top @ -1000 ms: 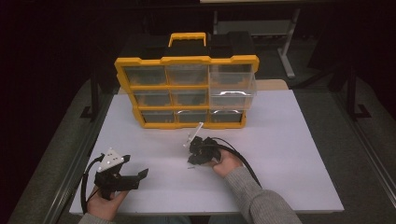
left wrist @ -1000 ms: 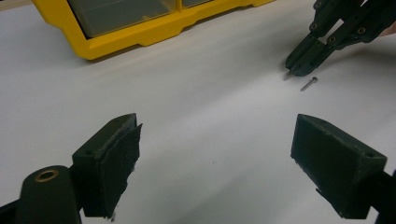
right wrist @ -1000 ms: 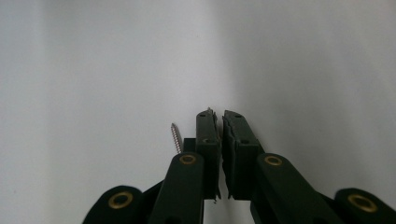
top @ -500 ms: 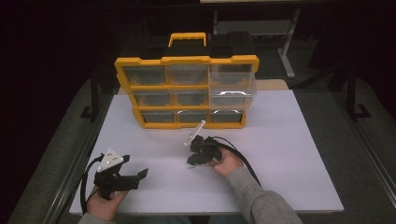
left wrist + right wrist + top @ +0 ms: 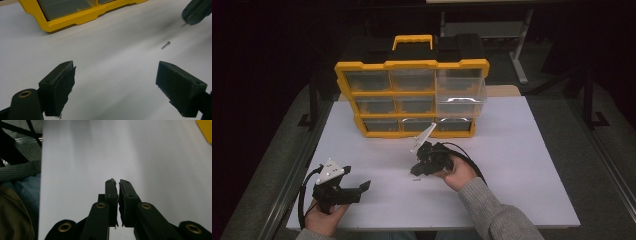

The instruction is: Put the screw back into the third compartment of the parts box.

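Right gripper [image 5: 416, 171], black two-jaw tool in the person's right hand [image 5: 459, 172], sits mid-table over the white tabletop [image 5: 522, 150]. Its jaws are pressed together; something thin and metallic pokes from the tips, too small to identify. A small silver screw [image 5: 165, 45] lies loose on the table just below those tips. Left gripper [image 5: 120, 82], near the table's front-left corner, has jaws spread wide, nothing between them. Yellow plastic drawer organiser [image 5: 412, 97] stands behind, all drawers in.

1. Screw [image 5: 166, 45]: small, silvery, lying flat on the white table [image 5: 522, 150], loose.
2. A second thin metal piece sticks out from the right gripper [image 5: 185, 24] tip, above the table.
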{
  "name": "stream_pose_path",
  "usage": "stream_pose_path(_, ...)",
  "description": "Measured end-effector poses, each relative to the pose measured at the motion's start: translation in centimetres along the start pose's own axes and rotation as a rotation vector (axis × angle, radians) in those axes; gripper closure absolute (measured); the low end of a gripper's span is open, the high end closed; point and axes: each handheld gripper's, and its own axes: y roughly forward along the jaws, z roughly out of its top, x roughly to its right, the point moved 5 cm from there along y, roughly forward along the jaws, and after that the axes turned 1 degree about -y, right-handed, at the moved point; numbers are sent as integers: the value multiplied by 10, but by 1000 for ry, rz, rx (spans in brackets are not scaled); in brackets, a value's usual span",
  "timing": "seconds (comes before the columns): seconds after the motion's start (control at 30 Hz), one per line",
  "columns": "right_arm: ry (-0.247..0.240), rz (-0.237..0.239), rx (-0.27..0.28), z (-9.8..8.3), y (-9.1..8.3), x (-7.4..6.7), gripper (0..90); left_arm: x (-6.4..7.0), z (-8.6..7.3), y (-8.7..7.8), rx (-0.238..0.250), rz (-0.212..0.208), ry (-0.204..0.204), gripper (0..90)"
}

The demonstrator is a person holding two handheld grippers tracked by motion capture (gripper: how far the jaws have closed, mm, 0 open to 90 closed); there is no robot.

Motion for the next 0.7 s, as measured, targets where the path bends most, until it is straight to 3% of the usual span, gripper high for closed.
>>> stream_pose_path(0.2, -11, 19, 22, 14, -23, -10, 845, -1, 0, 0, 0, 2, 13, 148)
stream_pose_path(0.43, -10, 39, 57, 25, -54, -12, 845, 0, 0, 0, -5, 1, 12, 148)
stream_pose_path(0.6, 1, 27, 65, 33, -76, -11, 845, 1, 0, 1, -1, 1, 2, 148)
stream_pose_path(0.7, -16, 23, 76, 39, -89, -11, 845, 1, 0, 1, 0, 0, 0, 148)
